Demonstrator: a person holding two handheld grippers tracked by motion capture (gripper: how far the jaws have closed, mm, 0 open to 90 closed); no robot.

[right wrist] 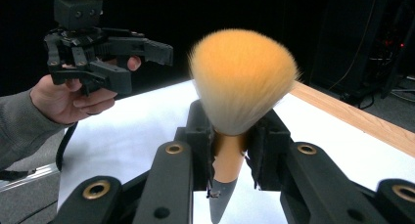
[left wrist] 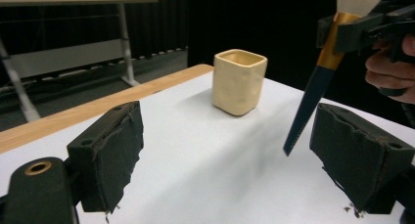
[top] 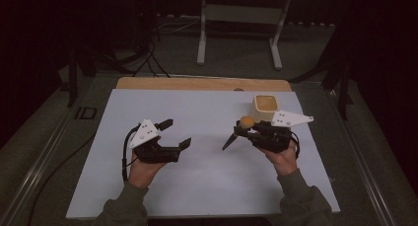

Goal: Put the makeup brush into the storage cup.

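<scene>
the right gripper clamps a brush by its gold collar, bristles up, seemingly off the white table. the left gripper hangs open. a cream cup stands near the far right corner.

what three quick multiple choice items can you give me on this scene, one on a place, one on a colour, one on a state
1. Where is the cup?
A. far right of the white mat
B. near left corner
C. off the table

2. What colour are the brush bristle tips?
A. blue
B. orange
C. green

3. The left gripper is:
A. shut on the cup
B. shut on the brush
C. open

Answers: 1 A, it stands by the mat's far right edge. 2 B, orange tips fading to cream. 3 C, jaws apart, nothing between them; the right gripper holds the brush.
</scene>
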